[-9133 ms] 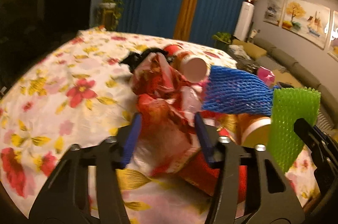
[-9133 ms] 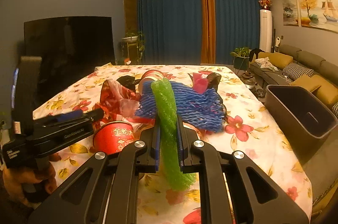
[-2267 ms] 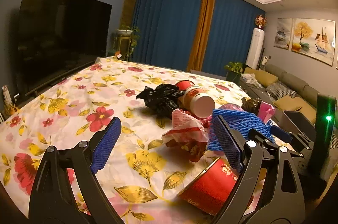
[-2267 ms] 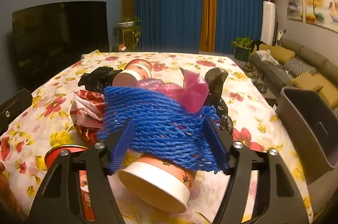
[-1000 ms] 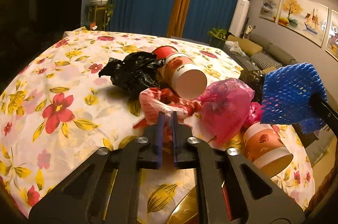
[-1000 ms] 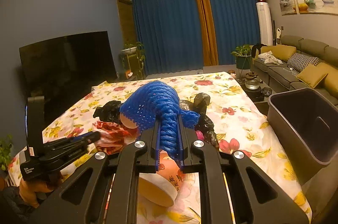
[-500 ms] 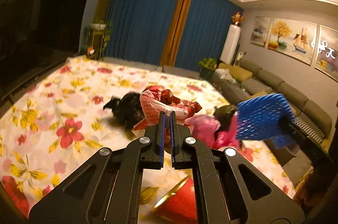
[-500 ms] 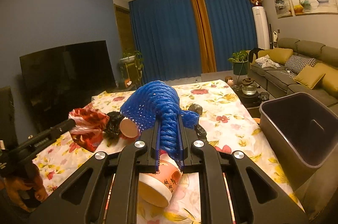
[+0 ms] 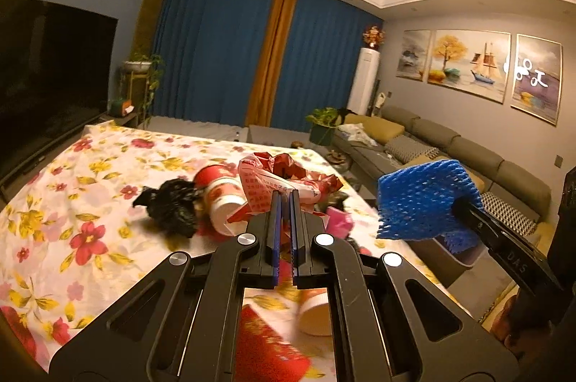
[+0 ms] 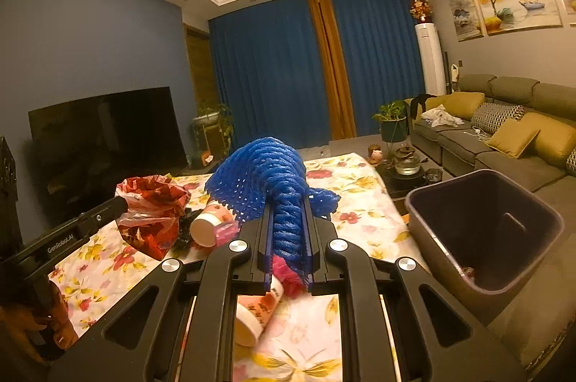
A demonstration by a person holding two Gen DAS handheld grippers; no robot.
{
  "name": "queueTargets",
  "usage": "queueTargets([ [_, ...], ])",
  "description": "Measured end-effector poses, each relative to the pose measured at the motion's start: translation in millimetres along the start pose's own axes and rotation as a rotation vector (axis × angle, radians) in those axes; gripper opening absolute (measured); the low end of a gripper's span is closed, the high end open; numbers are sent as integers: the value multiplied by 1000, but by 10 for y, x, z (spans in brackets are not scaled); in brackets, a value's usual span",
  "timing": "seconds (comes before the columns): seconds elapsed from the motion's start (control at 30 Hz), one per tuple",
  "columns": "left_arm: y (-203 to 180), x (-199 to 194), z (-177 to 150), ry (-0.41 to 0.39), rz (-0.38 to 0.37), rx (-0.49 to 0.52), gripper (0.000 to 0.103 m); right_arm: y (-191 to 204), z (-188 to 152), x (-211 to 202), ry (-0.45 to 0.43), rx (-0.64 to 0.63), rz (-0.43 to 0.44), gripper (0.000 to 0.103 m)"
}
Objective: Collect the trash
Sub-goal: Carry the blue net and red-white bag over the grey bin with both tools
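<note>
Both loads now lifted off bench: my left gripper jaws pinch red bag, right gripper clamps blue foam net. Next: bin, I judge.

- Left gripper, above the table, clamps a red plastic bag.
- Right gripper, beside it, pinches blue foam netting.
</note>
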State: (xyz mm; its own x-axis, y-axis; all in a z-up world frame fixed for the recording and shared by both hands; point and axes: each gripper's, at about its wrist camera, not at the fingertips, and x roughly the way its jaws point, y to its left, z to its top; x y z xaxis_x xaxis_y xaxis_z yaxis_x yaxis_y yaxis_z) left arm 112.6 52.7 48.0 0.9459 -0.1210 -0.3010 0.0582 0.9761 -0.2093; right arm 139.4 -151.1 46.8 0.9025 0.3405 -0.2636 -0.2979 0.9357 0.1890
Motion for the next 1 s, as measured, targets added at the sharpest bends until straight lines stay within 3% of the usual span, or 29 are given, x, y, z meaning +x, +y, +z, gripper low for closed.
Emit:
queueTargets([
  [0.7,-814,213,72,-14,-157,78,3,-413,118,-411,-77,33,-129,14],
  [1.0,-1457,459,112,-10,-263,132,3,-799,232,-567,-126,44,-238,14],
])
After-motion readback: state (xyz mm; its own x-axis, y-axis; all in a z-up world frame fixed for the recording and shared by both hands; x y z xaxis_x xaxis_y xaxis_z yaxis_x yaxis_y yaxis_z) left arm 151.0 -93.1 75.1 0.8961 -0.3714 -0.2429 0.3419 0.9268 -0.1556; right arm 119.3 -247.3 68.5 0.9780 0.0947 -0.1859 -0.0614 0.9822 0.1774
